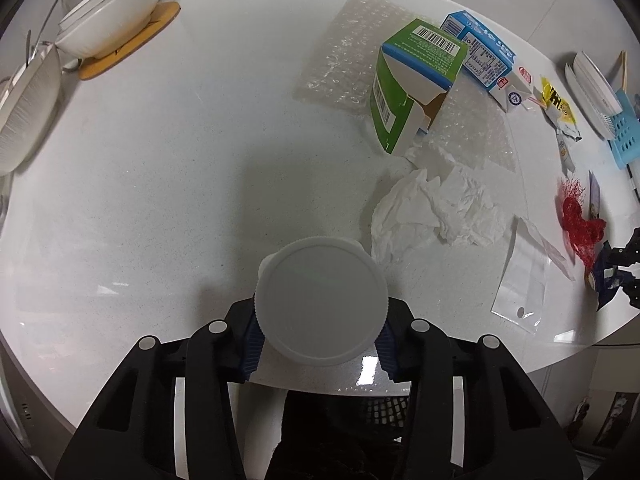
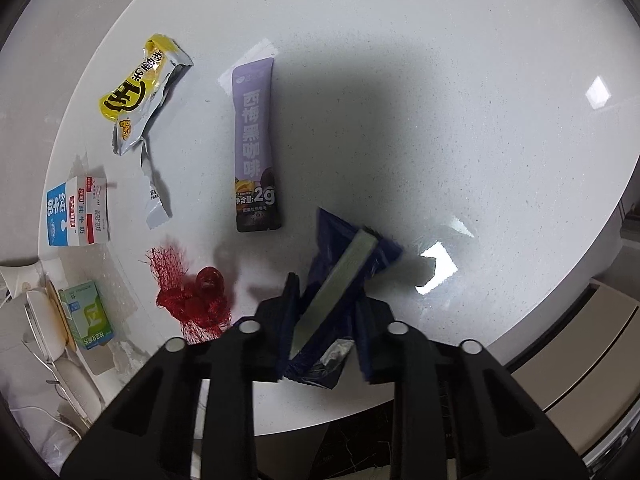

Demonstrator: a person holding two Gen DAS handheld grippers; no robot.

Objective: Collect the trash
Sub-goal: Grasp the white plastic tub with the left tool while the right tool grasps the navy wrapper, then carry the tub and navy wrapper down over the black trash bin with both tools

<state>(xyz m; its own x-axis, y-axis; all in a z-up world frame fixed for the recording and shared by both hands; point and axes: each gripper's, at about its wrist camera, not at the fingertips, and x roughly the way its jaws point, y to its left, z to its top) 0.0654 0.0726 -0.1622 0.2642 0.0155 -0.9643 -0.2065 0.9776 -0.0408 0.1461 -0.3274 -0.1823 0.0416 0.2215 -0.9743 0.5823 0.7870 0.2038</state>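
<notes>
Trash fills both our tools: left tool clamps the white lidded tub at the table edge, right tool pinches the dark blue wrapper, its long axis running away from us; both sit above the table's near edge.

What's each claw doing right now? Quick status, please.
Left gripper clamped on white lidded tub. Right gripper pinching dark blue wrapper. Table clear around both; more litter waits.
</notes>
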